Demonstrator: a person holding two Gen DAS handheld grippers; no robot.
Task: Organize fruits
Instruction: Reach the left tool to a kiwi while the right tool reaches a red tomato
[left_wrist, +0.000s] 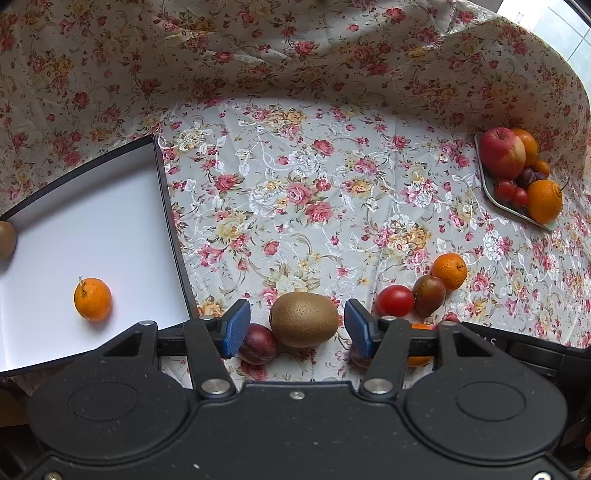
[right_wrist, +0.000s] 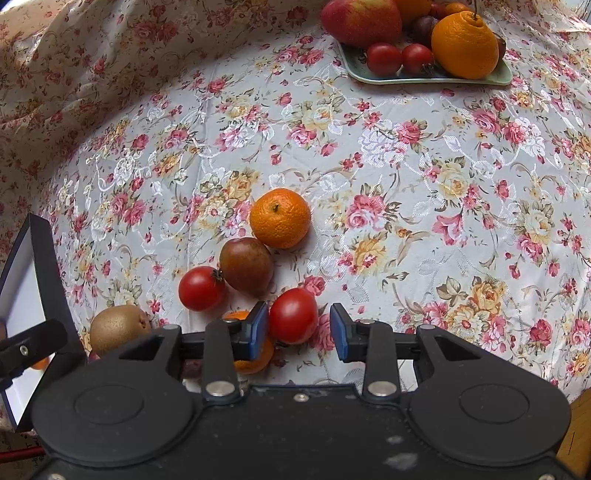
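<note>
My left gripper is open, and a brown kiwi lies on the cloth between its blue pads without touching them. A dark plum sits by the left pad. My right gripper is open around a red tomato, which touches the left pad only. Near it lie another tomato, a brownish-red fruit, a mandarin and the same kiwi. The white box at left holds a mandarin and a kiwi.
A green tray at the far right holds an apple, an orange, small tomatoes and plums. A floral cloth covers the table and rises behind it. Another mandarin lies partly hidden under the right gripper's left finger.
</note>
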